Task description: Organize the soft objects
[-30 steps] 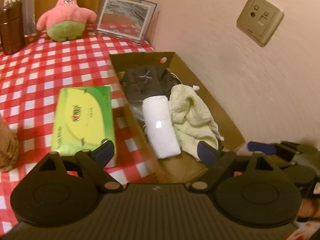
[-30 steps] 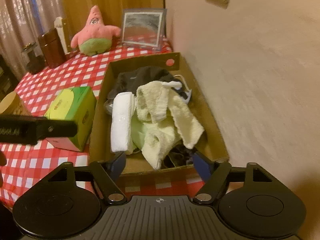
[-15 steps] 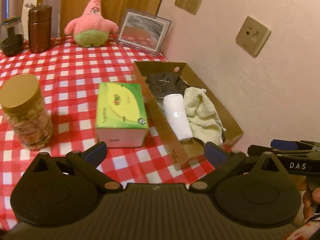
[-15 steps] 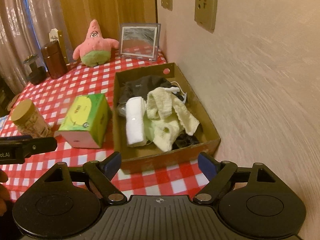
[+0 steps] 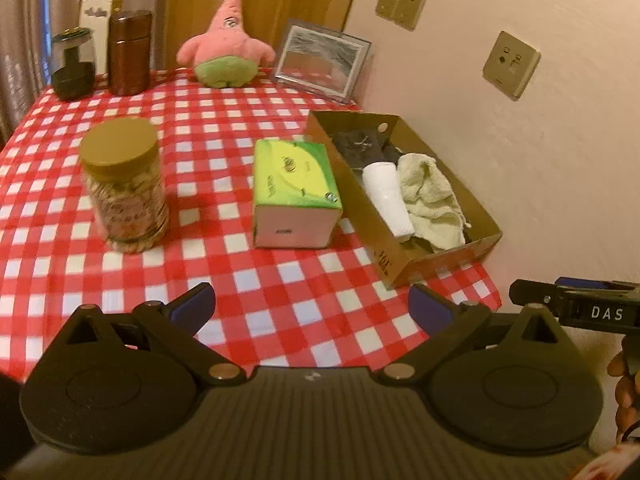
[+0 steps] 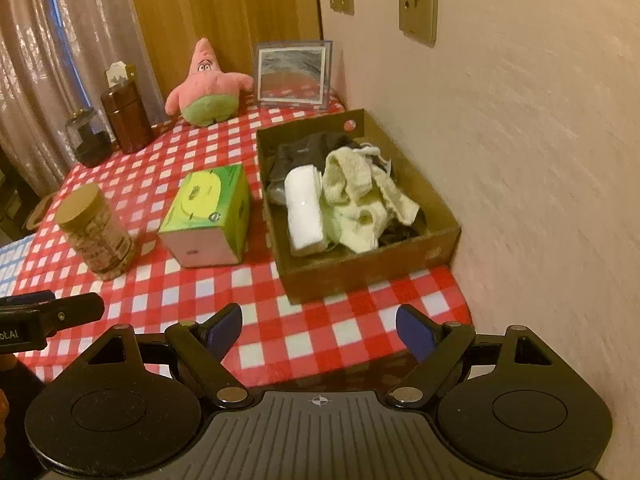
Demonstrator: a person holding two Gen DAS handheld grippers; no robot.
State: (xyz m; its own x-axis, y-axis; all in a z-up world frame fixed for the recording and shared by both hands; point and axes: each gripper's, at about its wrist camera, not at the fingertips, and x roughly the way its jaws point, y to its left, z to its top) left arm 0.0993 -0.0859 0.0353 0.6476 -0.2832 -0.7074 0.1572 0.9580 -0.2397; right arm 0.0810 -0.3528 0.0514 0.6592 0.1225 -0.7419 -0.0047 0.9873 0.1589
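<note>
A cardboard box [image 6: 372,270] [image 5: 436,262] stands by the wall on the red checked tablecloth. In it lie a white rolled towel [image 6: 303,208] [image 5: 387,197], a pale yellow cloth [image 6: 360,200] [image 5: 430,200] and dark cloth [image 6: 304,152] [image 5: 358,146]. A pink starfish plush [image 6: 206,86] [image 5: 226,52] sits at the table's far edge. My left gripper [image 5: 312,306] is open and empty above the table's near edge. My right gripper [image 6: 320,330] is open and empty, in front of the box.
A green tissue box [image 5: 294,190] [image 6: 208,212] stands left of the cardboard box. A jar with a tan lid [image 5: 124,182] [image 6: 94,232] is further left. A picture frame [image 5: 322,60], a brown canister [image 5: 130,52] and a dark jar [image 5: 72,66] stand at the back.
Both grippers have pulled back from the box toward the table's near edge. More of the table, the jar and the back objects have come into view. Both stayed open.
</note>
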